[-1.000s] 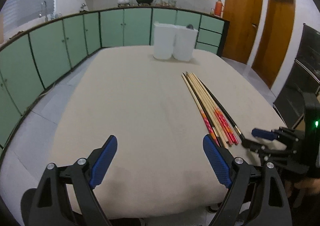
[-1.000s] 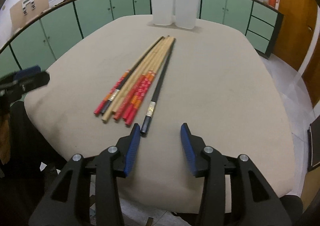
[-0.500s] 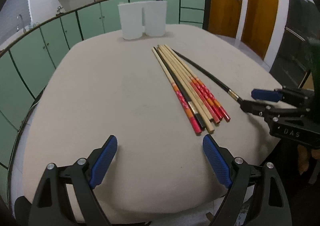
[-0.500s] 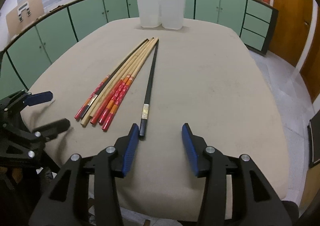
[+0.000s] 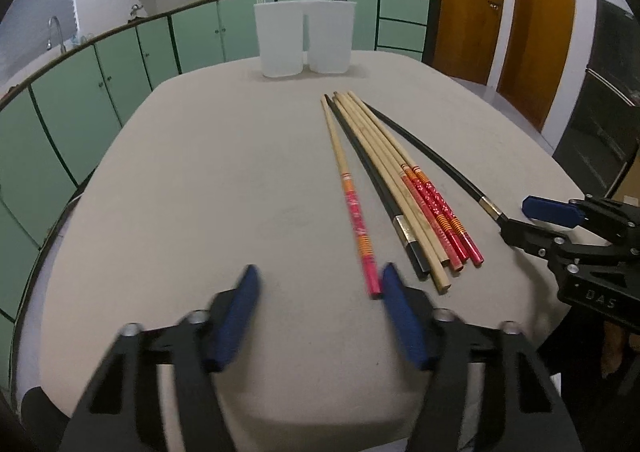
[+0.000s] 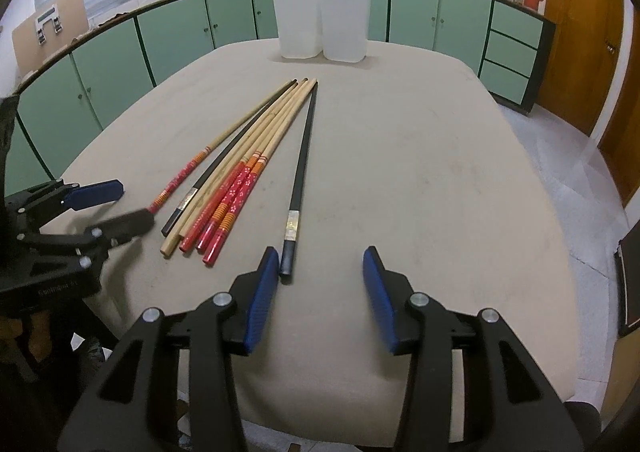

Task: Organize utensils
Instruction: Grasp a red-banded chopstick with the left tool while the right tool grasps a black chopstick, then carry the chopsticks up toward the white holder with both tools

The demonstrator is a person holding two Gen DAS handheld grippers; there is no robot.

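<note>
Chopsticks (image 6: 240, 164) (fanned) between parted grippers

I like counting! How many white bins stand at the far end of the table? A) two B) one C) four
A: two white bins stand side by side on the table, past the chopsticks.

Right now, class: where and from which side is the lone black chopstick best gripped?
Grip the lone black chopstick at its near, silver-banded end, probably from the table's near edge. That end lies apart from the bundle, just ahead of the open right claw.
</note>
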